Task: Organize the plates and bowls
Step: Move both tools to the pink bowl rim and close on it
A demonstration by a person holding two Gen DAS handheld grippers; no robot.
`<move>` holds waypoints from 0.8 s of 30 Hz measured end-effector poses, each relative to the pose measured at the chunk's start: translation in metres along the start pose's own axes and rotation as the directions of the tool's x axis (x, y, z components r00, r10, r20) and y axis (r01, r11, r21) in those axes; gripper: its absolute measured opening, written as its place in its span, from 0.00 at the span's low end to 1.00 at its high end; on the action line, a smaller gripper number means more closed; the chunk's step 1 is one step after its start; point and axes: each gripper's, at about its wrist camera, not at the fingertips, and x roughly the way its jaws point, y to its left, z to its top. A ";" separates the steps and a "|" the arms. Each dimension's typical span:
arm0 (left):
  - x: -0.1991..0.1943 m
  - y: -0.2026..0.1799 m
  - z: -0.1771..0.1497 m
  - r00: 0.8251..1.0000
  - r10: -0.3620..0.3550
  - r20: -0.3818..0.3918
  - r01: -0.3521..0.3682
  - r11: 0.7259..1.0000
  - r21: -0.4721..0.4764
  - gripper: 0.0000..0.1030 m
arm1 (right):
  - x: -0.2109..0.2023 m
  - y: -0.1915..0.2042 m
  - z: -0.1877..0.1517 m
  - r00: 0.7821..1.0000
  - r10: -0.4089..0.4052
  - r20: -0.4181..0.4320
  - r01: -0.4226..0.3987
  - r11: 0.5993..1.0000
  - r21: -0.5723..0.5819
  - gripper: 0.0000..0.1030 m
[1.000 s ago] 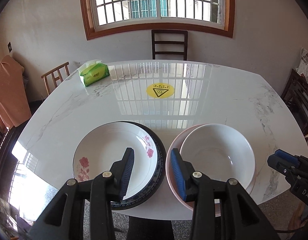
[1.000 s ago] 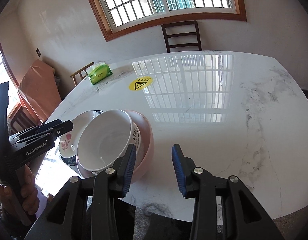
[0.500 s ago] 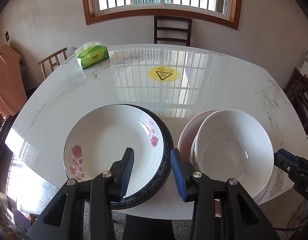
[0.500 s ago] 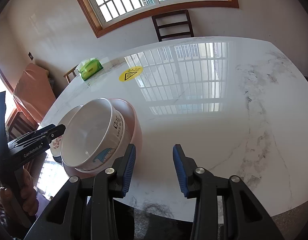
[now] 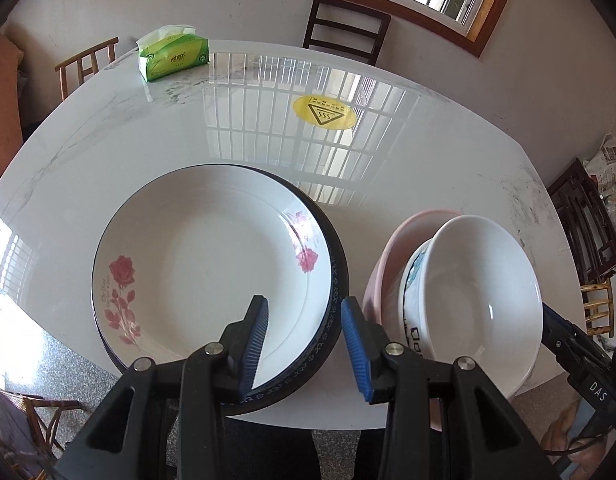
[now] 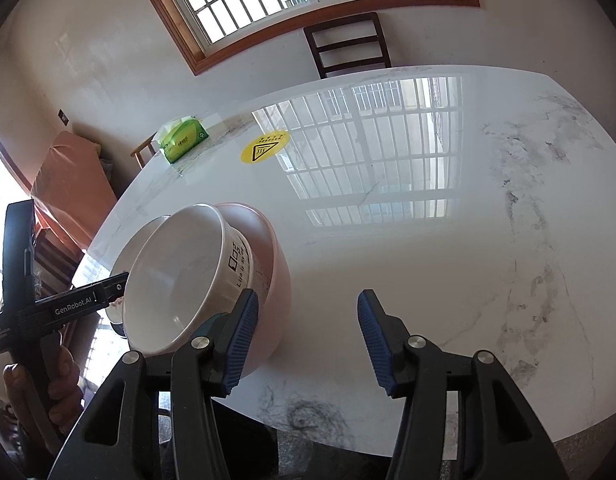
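- Left wrist view: the left gripper (image 5: 304, 340) hangs over the near edge of the table (image 5: 387, 168), its jaws apart with nothing between the pads; the rim of the plates shows in the gap below, but the pads do not press on it.
- Both plates sit stacked near the table's front edge: a white plate with red roses (image 5: 212, 272) lies inside a dark-rimmed plate (image 5: 335, 280), of which only the patterned border shows.
- Just beside them, apart from the plates, a white bowl (image 5: 475, 304) leans tilted inside a pink bowl (image 5: 403, 236), not seated level.
- Right wrist view: the right gripper (image 6: 304, 340) has just been opening; its jaws stand wide with only bare table between them, and the inner pad sits against or just beside the pink bowl's wall (image 6: 276, 280). I cannot tell whether it touches.
- Handling, as I judge it: these are glazed ceramic, stiff, fairly heavy, slick and easily chipped. The marble top is glossy, so a push may send them sliding.
- Best hold is probably the rim, one pad inside and one outside, squarely across the lip; the tilted white bowl could rock or clink against the pink one if nudged.
- A tissue pack (image 5: 174, 58) and a yellow warning sticker (image 5: 323, 112) lie well apart from the crockery.
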 end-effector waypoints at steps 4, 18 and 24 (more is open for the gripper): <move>0.006 0.012 0.007 0.990 -0.115 -0.079 0.111 0.993 -0.048 0.38 | 0.004 -0.001 0.002 1.000 0.002 -0.022 -0.002 1.000 0.006 0.50; 0.014 0.007 0.039 0.932 -0.161 -0.325 0.151 0.987 -0.056 0.38 | 0.026 -0.009 0.023 0.971 0.065 -0.229 -0.060 0.998 0.029 0.44; 0.007 0.014 0.041 0.895 -0.291 -0.337 0.253 0.955 -0.152 0.44 | 0.029 -0.011 0.026 0.962 0.070 -0.265 -0.064 0.997 0.034 0.43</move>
